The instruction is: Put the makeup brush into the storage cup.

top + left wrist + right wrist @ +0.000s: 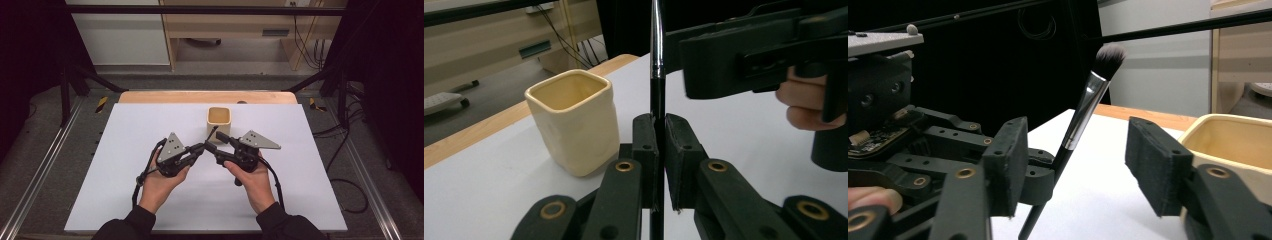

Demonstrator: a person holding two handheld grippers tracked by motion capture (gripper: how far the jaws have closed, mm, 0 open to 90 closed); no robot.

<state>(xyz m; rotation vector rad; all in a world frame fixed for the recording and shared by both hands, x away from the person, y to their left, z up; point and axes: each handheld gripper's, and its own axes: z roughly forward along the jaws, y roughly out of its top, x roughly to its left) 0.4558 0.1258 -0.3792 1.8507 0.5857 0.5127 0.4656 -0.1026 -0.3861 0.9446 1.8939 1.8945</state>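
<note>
High view: the left gripper (200, 148) and right gripper (212, 145) meet tip to tip at mid-table, just in front of the cup (219, 122).

The left gripper (660, 150) has its jaws pressed together on the brush (657, 75), pinching the thin black handle, which stands upright between the flat, matte black pads (645, 145). Above the handle the brush turns to a shiny metal ferrule.

In the right gripper view the right gripper (1075, 160) is spread about halfway, its pads (1158, 162) standing clear on either side of the brush (1088, 107) without touching it. The brush (1088, 107) tilts slightly, ending in a soft, rounded tuft, dark with pale tips.

The cup (574, 125) is cream, glossy, square with rounded corners, and stands upright on the smooth white table (150, 120), near the brush.
</note>
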